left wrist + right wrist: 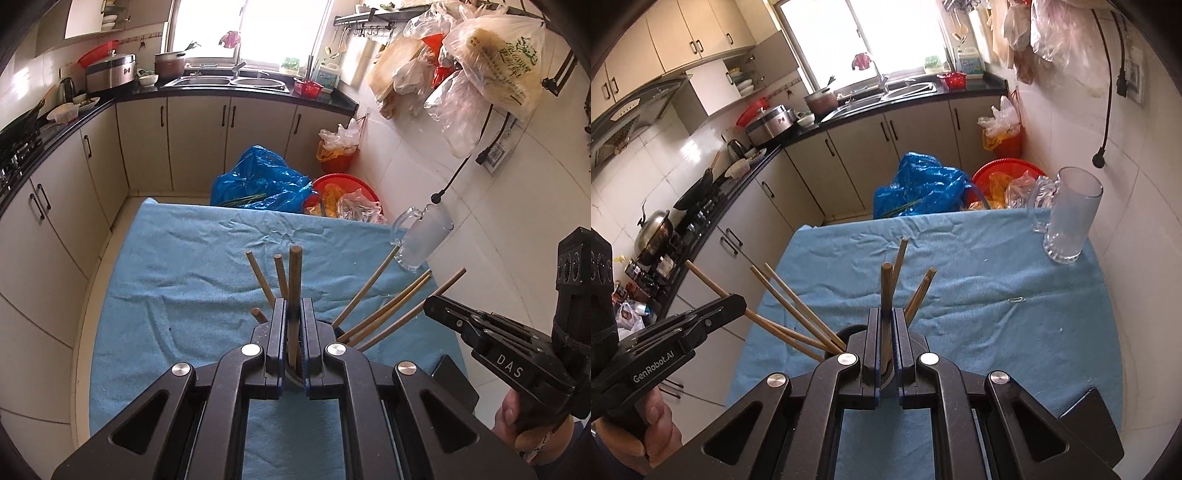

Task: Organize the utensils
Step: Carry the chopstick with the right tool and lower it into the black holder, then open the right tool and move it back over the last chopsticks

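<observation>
Currently: left gripper [294, 325] clamped on one chopstick [294, 280] | right gripper [886, 328] clamped on another chopstick [886, 295] (both upright, apparently for insertion) | dark holder [846, 338] below holds the rest.

1. Chopsticks [373, 295]: eight wooden sticks are showing in the left wrist view, one in each claw, the rest fanning from a dark holder [849, 334].
2. Glass mug [1069, 218]: one is standing on the surface.
3. Blue cloth [997, 295]: one is covering the surface.
</observation>
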Demonstrator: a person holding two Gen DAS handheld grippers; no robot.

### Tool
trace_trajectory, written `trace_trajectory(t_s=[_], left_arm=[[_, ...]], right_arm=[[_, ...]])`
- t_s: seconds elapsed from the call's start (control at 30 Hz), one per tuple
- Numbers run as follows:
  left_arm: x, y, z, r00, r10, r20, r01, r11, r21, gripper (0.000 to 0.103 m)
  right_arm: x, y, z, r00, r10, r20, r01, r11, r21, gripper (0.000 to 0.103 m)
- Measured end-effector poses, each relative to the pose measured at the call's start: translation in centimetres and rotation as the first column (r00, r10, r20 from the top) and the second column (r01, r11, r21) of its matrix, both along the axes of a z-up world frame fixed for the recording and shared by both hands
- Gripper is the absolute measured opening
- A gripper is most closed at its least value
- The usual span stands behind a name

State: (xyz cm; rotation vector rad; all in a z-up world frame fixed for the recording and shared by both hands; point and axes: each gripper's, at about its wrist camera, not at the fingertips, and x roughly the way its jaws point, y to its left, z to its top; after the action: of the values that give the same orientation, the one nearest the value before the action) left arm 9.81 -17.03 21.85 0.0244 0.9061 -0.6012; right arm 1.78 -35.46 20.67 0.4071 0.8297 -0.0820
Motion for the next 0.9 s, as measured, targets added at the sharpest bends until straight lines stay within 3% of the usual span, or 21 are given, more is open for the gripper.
trace_trajectory(t_s=[0.27,0.37,0.67,0.9], left_arm=[[0.3,0.3,0.5,1.0,0.012,-0.001,-0.012,1.0,-0.016,0.007],[0.1,0.2,0.9,1.0,0.019,0.008,-0.019,1.0,-0.018,0.016],[-1.5,0.7,3.2,0.998,0.008,0.058,-0.005,0.999,-0.054,0.016],[-4.1,1.3,4.5,0.996,-0.022,0.087,0.029,0.997,-0.078,0.019]], right_arm=[[-0.2,-0.1,0.8,1.0,0.011,0.015,-0.012,1.0,0.013,0.007],[-0.5,-0.2,1.4,1.0,0.011,0.028,-0.012,1.0,0.011,0.007],[-3.7,-2.3,3.9,0.995,-0.047,0.09,0.043,0.998,0.04,0.008],[-6.6,-5.1,1.5,0.993,-0.112,0.025,0.11,0.99,0.083,0.011]])
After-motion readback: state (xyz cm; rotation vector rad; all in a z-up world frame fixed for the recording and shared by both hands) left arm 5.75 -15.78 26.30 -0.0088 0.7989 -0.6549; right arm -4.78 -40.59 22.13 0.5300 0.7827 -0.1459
